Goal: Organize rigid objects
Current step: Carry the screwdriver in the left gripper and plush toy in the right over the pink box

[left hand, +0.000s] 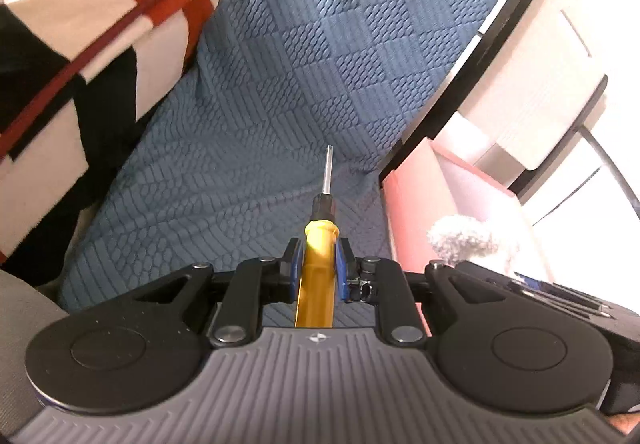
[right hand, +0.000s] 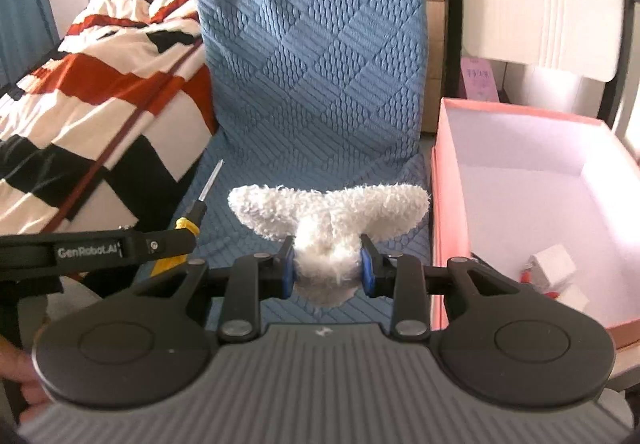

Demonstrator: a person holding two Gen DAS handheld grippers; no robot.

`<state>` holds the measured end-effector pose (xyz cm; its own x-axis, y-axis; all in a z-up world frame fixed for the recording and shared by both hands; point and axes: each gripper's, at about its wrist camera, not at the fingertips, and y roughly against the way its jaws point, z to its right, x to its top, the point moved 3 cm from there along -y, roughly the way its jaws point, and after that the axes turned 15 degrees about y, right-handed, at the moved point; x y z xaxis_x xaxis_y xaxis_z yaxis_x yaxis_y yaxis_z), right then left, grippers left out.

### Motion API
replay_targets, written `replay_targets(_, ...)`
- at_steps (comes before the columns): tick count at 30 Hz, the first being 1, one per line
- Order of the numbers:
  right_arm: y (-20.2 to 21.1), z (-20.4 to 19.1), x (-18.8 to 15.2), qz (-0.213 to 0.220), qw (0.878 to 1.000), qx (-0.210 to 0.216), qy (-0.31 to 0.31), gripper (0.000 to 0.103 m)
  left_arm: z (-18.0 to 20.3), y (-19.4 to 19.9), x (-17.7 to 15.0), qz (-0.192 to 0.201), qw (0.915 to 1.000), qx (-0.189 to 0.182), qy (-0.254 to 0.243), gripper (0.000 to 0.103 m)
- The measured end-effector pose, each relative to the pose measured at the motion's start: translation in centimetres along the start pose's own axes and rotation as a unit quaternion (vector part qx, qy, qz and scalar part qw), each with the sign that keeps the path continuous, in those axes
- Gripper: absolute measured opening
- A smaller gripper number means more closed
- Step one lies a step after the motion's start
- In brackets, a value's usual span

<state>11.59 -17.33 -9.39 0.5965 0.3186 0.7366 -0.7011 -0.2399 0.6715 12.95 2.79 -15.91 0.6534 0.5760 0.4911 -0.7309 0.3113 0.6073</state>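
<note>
The screwdriver [right hand: 200,204] sits between the left gripper's [right hand: 176,240] pads, left of the fluffy toy [right hand: 328,220] pinched in the right gripper [right hand: 328,268]. Both hang above the quilted cover [right hand: 312,64]. The box [right hand: 440,204] stands to the right with small items [right hand: 552,268] inside; the blanket [right hand: 100,84] lies left.

A yellow handle and black collar are seen on the screwdriver [left hand: 318,264]. The plush [right hand: 328,220] is white and fluffy. The cover [right hand: 312,56] is blue, quilted in a checked relief pattern. The blanket [right hand: 96,100] is patterned in red, white and black blocks. The box [right hand: 438,204] is pink outside, pale inside. Blue pads [right hand: 289,268] are carried on black hand-held grippers.
</note>
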Motion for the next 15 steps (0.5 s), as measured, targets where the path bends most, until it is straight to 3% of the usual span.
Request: replay_targets(15,5.0,2.1,-0.8,0.013,0.999,-0.051,0.002,0.034,3.7,1.8,-1.5,-0.006,0.9994,-0.03,-0.016,0.021)
